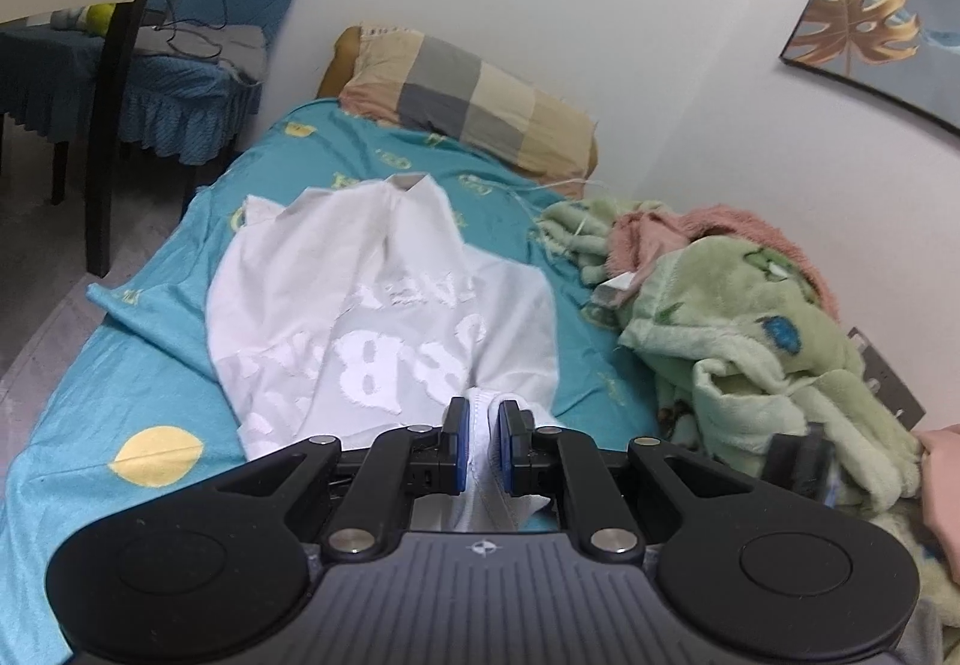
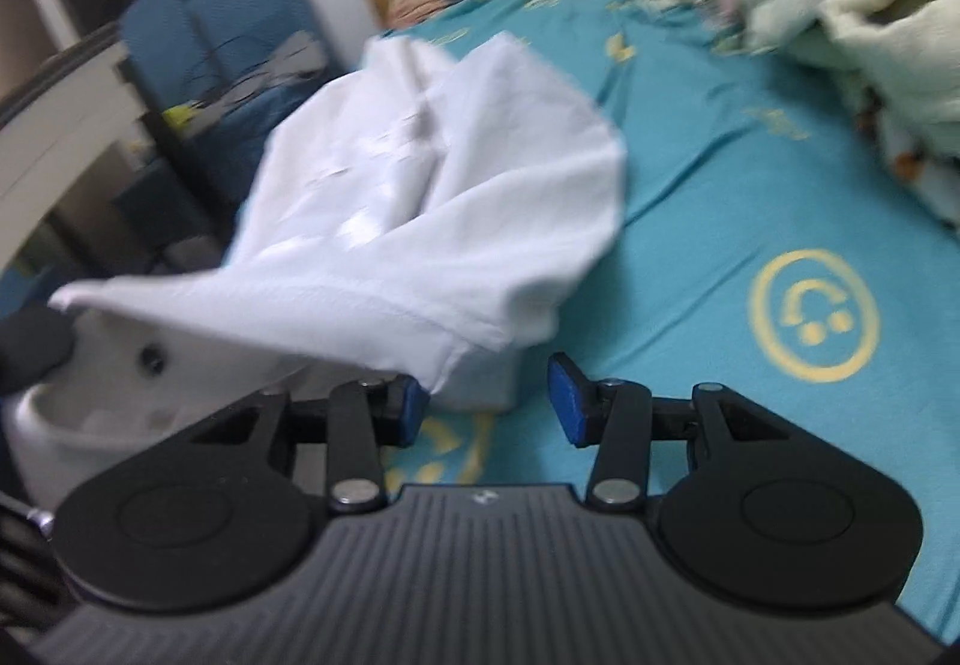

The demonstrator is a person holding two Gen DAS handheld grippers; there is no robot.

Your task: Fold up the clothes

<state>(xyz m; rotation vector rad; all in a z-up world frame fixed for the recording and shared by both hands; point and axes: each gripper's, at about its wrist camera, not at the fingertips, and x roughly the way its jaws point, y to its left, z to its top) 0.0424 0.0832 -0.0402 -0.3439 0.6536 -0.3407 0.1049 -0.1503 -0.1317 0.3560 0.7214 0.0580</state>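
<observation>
The left gripper (image 1: 482, 428) was clamped on the near hem of the white shirt (image 1: 384, 305), which lay spread on the teal bedsheet (image 1: 150, 365). The right gripper (image 2: 487, 406) stood wide apart, empty, just beside the shirt's raised edge.

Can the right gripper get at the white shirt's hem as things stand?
Probably yes: the right gripper is open, and the white shirt hangs just ahead of it, its hem by one finger, nothing between.

Right wrist view is motion-smeared, so the white shirt (image 2: 420, 197) is mush there; its lettering runs under the left gripper (image 1: 479, 428), unreadable.
</observation>
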